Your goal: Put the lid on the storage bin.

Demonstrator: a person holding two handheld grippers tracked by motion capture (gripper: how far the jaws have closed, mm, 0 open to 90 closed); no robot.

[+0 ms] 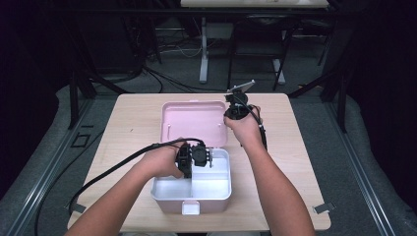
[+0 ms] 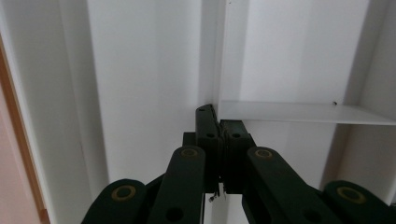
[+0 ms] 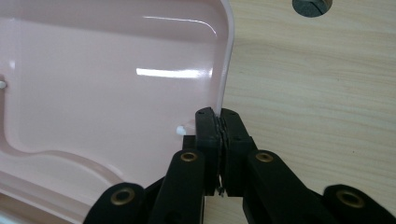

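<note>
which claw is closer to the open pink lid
Right. The right claw is shut on the side edge of the pink lid; the left claw is down inside the white box, at its divider.

One worktop (image 1: 295, 162) carries one white storage box (image 1: 216, 194) with one pink lid (image 1: 194, 120), open. The box has two compartments. Two hand-held grippers: left hand-held gripper (image 1: 192, 157), right hand-held gripper (image 1: 235, 112).
</note>
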